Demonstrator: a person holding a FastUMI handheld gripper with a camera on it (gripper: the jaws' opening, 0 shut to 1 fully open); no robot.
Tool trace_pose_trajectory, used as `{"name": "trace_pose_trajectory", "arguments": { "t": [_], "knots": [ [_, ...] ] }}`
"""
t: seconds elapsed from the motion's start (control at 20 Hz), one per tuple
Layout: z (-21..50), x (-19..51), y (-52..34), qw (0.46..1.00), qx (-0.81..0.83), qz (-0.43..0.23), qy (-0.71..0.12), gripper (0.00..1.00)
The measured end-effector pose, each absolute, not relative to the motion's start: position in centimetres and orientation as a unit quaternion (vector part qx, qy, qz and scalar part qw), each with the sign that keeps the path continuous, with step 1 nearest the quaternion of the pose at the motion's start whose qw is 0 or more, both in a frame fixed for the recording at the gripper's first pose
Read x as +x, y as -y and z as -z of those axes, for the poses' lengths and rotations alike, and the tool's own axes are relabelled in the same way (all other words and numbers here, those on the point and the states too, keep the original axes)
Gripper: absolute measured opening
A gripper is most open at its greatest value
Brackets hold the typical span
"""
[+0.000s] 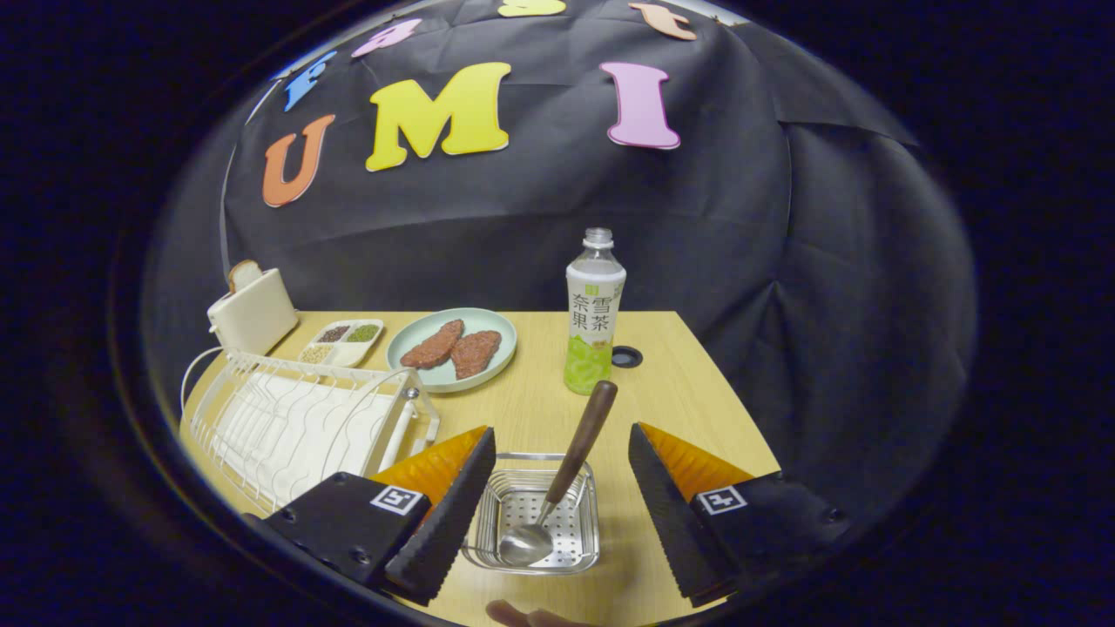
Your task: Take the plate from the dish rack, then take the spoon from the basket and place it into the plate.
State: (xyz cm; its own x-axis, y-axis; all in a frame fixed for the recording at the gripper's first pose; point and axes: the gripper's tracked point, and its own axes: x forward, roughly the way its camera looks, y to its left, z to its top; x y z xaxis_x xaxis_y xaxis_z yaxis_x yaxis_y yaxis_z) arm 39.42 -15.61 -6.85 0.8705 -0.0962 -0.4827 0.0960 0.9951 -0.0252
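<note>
The gripper [562, 509] hangs above the near part of the wooden counter [688, 392], its jaws spread wide and holding nothing. Between them sits a small metal basket [571, 533] with a perforated floor, and this basket serves as the landmark for the rest. The spoon [557, 488] lies inside it, bowl down on the near side of the mesh, while its brown handle leans up and away over the far rim (tilted, not upright). Neither finger touches the spoon or the basket.

Left of the basket stands a white wire dish rack [296, 427]; whether any plate is in it cannot be told. Beyond the basket, well apart from it, a pale green plate [501, 335] carries two reddish-brown pieces of meat [453, 347]. Left of that plate rests a small divided tray [341, 341] of grains, and further left a cream toaster [253, 309] with a slice of bread [245, 273] poking out. Straight beyond the basket, near the spoon's handle tip, stands a drink bottle [594, 313] with green at its base, and just right of it a dark round hole [626, 356] in the counter. Fingertips [527, 616] of a person show on the near side of the basket.
</note>
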Motion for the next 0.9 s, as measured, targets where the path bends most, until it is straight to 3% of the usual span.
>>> {"name": "trace_pose_trajectory", "arguments": {
  "t": [0.15,0.35,0.45,0.65,0.7,0.9],
  "knots": [
    [6.9,40.8,15.9,0.966,0.034,0.050,-0.252,0.95],
    [7.1,41.7,15.2,0.965,0.032,0.040,-0.256,0.80],
    [7.3,41.7,15.0,0.964,0.033,0.046,-0.262,0.70],
    [7.3,41.7,14.8,0.963,0.033,0.062,-0.259,0.36],
    [7.1,41.6,14.3,0.964,0.042,0.058,-0.256,0.22],
    [5.5,39.9,13.2,0.968,0.062,0.052,-0.237,0.14]
  ]
}}
